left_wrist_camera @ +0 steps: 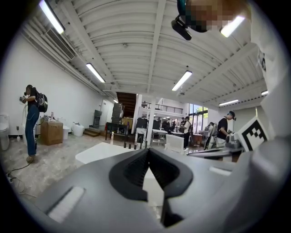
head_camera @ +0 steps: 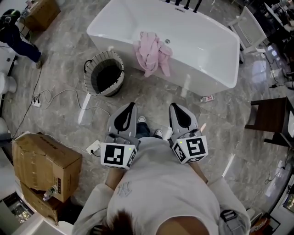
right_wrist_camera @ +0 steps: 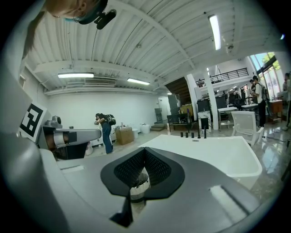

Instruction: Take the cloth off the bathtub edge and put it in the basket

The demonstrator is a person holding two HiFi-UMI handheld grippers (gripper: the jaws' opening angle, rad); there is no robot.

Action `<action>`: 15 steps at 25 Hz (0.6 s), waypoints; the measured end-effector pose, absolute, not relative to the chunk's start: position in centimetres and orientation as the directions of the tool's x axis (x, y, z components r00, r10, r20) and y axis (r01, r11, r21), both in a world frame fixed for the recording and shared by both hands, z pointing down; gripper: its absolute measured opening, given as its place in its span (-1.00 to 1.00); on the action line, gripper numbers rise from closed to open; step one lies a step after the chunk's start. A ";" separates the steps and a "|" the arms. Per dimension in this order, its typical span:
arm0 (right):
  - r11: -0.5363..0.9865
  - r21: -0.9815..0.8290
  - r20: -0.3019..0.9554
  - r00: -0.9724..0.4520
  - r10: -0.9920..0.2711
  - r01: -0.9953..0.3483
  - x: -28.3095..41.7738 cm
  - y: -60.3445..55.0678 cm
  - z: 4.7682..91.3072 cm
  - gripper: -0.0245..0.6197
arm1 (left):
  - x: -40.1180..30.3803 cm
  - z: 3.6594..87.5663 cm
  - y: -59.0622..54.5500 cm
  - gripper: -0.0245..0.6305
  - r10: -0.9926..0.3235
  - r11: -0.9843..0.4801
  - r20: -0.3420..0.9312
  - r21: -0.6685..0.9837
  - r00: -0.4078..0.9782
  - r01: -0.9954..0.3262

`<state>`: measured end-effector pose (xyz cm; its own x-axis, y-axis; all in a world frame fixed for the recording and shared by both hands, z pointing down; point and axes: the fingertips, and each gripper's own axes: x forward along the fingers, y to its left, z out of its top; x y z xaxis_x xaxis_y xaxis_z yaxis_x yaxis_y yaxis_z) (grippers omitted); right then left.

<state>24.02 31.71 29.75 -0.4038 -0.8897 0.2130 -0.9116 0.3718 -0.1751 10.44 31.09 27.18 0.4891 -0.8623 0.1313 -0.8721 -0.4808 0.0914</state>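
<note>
Left gripper: clenched, the tips meet with nothing between them; it is held low in front of the person and points towards the bathtub.
Right gripper: clenched and empty as well, just beside the left gripper and level with it.
Cloth: ahead of both grippers and well apart from them, roughly in line with the gap between the two; it is draped over the bathtub's near edge, part inside and part hanging down the outer wall.
Basket: on the floor ahead and to the left of the left gripper, close against the bathtub's outer wall, left of the cloth and apart from it.
Hidden or cut off: each gripper's grey body fills the lower half of its own view and covers the cloth there; through the opening behind the right gripper's tips only a scrap of striped rim shows. The top of the head view cuts the bathtub's far rim and the black taps.
Shapes and materials: the cloth is pink, soft and bunched into folds; the bathtub is white, glossy and rectangular with rounded corners; the basket is round, woven in pale and dark bands, dark inside; the floor is polished grey marble-patterned tile.
Marker cube: black-and-white squares, at the rear of each gripper.
</note>
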 end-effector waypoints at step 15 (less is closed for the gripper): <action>0.357 -0.178 0.225 -0.391 -0.893 -0.917 19.3 27.4 30.4 -0.93 | 5.7 28.0 26.6 -0.78 -0.847 -0.504 0.133 0.111 0.515 -0.857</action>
<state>19.35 27.42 30.40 -0.3907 -0.8926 0.2250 -0.9172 0.3567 -0.1775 5.74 26.63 28.02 0.5150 -0.8468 0.1333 -0.8568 -0.5035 0.1114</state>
